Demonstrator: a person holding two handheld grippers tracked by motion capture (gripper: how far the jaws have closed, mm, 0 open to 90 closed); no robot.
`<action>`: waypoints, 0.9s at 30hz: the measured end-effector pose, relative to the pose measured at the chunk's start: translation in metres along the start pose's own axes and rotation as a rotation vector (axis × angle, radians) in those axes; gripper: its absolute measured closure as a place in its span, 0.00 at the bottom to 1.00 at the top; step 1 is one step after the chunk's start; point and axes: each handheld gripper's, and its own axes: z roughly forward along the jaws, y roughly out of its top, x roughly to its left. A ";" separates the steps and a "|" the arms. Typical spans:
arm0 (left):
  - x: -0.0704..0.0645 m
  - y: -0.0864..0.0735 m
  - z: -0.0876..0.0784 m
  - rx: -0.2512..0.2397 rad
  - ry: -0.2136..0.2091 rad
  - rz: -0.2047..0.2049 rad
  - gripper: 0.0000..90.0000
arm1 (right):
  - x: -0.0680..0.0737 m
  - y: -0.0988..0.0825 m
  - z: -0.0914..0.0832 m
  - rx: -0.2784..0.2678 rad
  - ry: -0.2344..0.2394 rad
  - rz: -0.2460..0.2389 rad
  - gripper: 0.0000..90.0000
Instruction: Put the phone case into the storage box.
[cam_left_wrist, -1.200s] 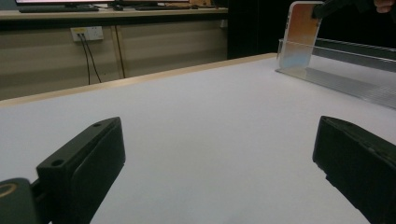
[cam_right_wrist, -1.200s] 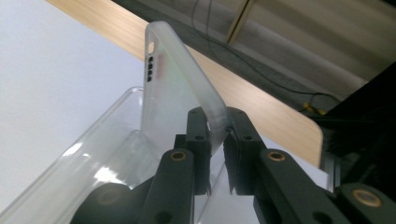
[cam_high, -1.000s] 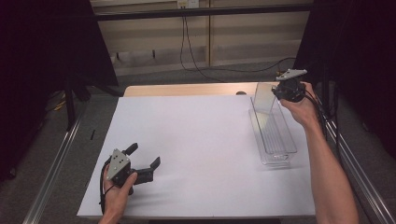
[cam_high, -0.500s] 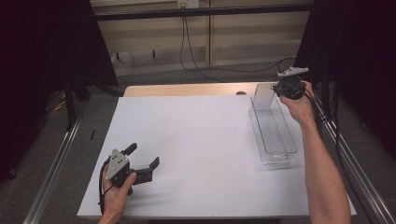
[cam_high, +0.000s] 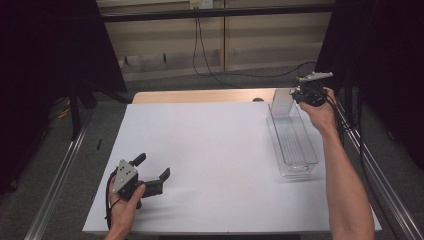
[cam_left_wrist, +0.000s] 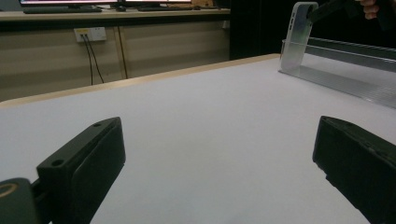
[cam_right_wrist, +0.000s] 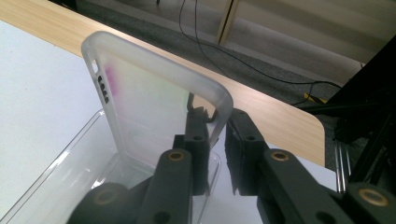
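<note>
A frosted translucent phone case (cam_high: 282, 102) stands on its short end at the far end of a clear plastic tray (cam_high: 292, 145). My right gripper (cam_high: 299, 95) is at the case's top corner. In the right gripper view the case (cam_right_wrist: 154, 107) has its rim between the jaws of that gripper (cam_right_wrist: 217, 119). Those jaws have just been opening slightly and still touch the rim. My left gripper (cam_high: 152, 166) rests open on the white sheet near the front left, with nothing between its jaws (cam_left_wrist: 219, 158). From there the case (cam_left_wrist: 301, 32) and tray (cam_left_wrist: 345, 74) show far off.
The white sheet (cam_high: 215, 150) covers most of the table, with a wooden strip (cam_high: 200, 96) along the far edge. Metal rails (cam_high: 55, 185) run down both sides. Cables lie on the floor beyond the table.
</note>
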 end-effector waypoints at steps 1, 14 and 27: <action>0.000 0.000 0.000 0.000 0.000 0.001 0.03 | 0.000 0.000 0.000 -0.005 0.003 0.008 0.86; 0.000 0.000 0.000 0.004 0.002 0.001 0.03 | -0.002 -0.001 -0.004 -0.029 0.022 0.048 0.59; 0.002 -0.001 0.001 0.009 0.004 -0.010 0.03 | 0.000 -0.003 -0.007 -0.027 0.062 0.105 0.10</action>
